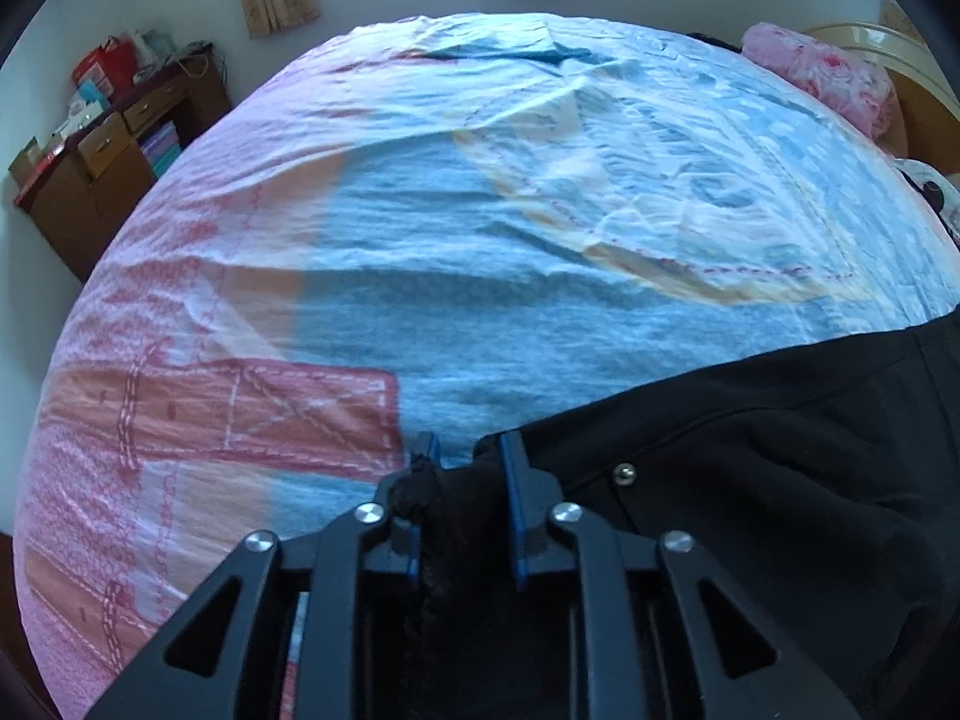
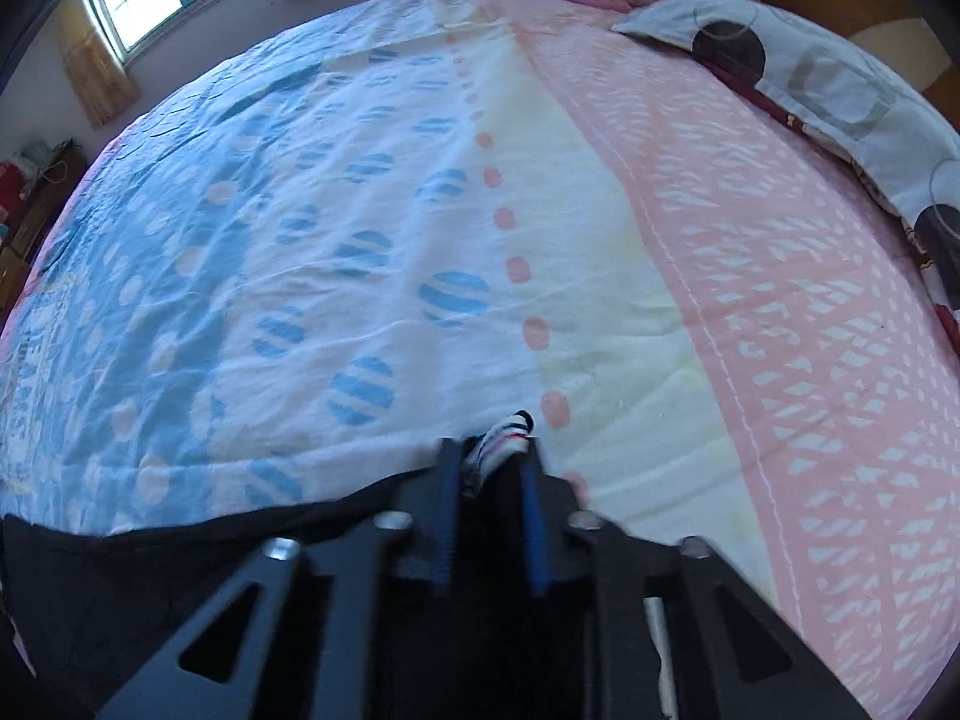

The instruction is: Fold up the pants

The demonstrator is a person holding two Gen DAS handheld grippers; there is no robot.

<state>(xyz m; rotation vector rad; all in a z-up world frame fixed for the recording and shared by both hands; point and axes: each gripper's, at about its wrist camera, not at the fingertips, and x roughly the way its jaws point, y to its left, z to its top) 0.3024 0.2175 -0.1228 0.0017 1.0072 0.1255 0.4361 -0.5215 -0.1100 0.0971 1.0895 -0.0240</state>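
We hold the black pants (image 1: pixel 750 468) over the bed (image 1: pixel 480 240), left gripper (image 1: pixel 465 459) and right gripper (image 2: pixel 492 456) each clenched on bunched fabric. If either thin pinch slips, the edge may sag and our fold skews.

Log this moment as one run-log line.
left tool: shut on black pants | right tool: shut on black pants | surface: patterned bedsheet
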